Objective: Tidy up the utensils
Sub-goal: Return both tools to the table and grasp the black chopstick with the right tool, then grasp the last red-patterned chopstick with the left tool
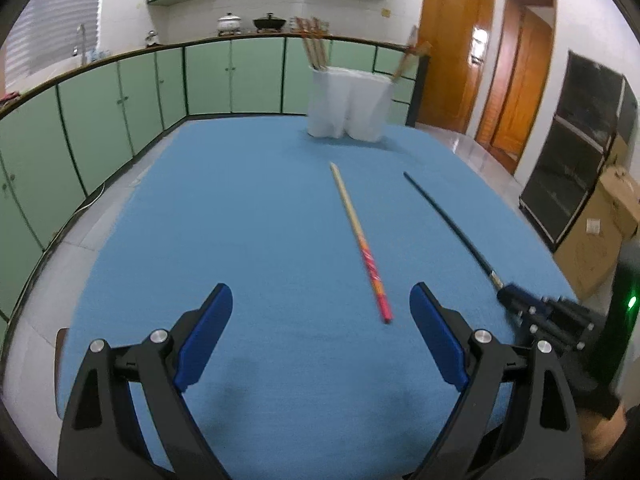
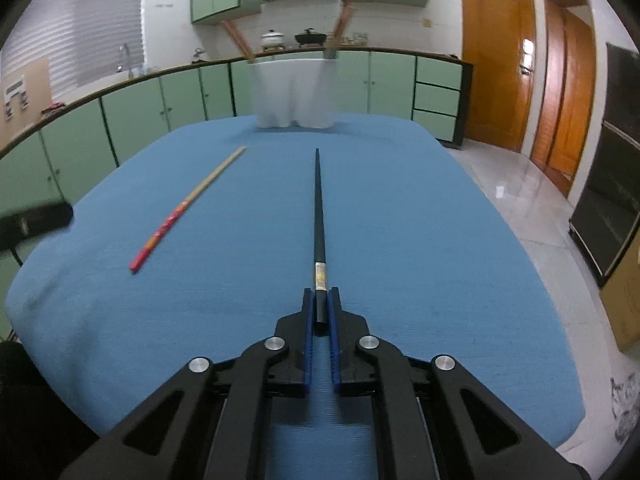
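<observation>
My right gripper [image 2: 320, 300] is shut on the thick end of a black chopstick [image 2: 318, 208], which points away toward the white utensil holder [image 2: 294, 94]. In the left wrist view the same black chopstick [image 1: 448, 222] sticks out of the right gripper [image 1: 508, 294] at the right. A wooden chopstick with a red patterned end [image 1: 358, 240] lies on the blue table cloth [image 1: 240, 220]; it also shows in the right wrist view [image 2: 188, 208]. My left gripper [image 1: 320, 312] is open and empty, just short of its red end. The white holder [image 1: 348, 104] has chopsticks standing in it.
The table is covered by a blue cloth [image 2: 420, 220]. Green kitchen cabinets [image 1: 120, 108] run along the far and left side. Wooden doors [image 1: 456, 48], a black shelf unit [image 1: 576, 160] and a cardboard box [image 1: 600, 236] stand to the right.
</observation>
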`<state>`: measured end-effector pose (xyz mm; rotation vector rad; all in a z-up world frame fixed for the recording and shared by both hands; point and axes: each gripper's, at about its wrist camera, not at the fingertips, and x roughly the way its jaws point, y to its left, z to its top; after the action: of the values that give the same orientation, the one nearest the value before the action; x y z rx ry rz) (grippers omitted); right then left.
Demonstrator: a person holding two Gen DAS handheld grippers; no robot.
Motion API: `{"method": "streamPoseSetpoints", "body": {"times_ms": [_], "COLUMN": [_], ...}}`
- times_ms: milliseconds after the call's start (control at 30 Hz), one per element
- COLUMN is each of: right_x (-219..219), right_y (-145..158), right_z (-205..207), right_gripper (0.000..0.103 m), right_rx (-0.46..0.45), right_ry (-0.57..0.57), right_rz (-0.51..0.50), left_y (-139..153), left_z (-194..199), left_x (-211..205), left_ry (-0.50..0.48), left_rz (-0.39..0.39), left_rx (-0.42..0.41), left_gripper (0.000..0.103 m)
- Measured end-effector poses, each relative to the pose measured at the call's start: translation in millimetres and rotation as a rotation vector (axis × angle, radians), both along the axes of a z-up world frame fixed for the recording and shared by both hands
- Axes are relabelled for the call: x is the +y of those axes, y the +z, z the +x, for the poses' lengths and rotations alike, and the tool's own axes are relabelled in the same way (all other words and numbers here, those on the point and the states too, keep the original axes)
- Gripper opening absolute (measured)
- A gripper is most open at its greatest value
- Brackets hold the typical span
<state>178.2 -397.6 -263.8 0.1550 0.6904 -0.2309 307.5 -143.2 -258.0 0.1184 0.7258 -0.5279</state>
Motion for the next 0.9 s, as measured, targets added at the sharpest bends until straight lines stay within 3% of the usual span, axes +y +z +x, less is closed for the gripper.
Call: {"method": "streamPoseSetpoints", "body": {"times_ms": [133, 267, 400, 500, 633, 667, 833, 900], "right_x": [-1.5, -4.1, -6.0, -7.9, -3.4, -2.2, -1.1, -1.8], "right_y": [-0.9, -2.1, -2.7, -2.9, -3.0, -3.3, -3.6, -3.8], "right_z": [-1.0, -2.6, -5.5, -7.6, -9.3, -9.3, -8.5, -7.7], "right_gripper": [0.007, 0.008, 0.009, 0.015, 0.022, 0.023, 0.023, 0.015], "right_rx": [-0.011, -0.023, -0.033, -0.038, -0.043, -0.044, -0.042, -0.04], "right_ry": [0.012, 0.028, 0.031, 0.024, 0.025, 0.027, 0.027, 0.03], "right_rz": [-0.013, -0.002, 0.019, 0.034, 0.03, 0.023, 0.017, 0.019], "left_y": [-21.4, -38.7, -41.5, -40.7, -41.4, -41.1, -41.2, -40.3], "left_z": [-3.7, -1.4, -3.6, -4.7, -6.6, -7.4, -14.7, -16.3], "left_x": [-22.9, -34.4, -37.4, -38.3, -36.6, -35.0, -30.4, -28.7], "left_ry": [0.003, 0.027, 0.048, 0.048, 0.048, 0.054, 0.064, 0.063], "left_rz": [0.037, 0.066, 0.075, 0.055, 0.027, 0.02, 0.004, -0.001], "left_rx": [0.015, 0.032, -0.009, -0.031, -0.047, -0.048, -0.033, -0.023], "left_gripper": [0.086, 0.076, 0.069, 0.051, 0.015, 0.012, 0.012, 0.009]}}
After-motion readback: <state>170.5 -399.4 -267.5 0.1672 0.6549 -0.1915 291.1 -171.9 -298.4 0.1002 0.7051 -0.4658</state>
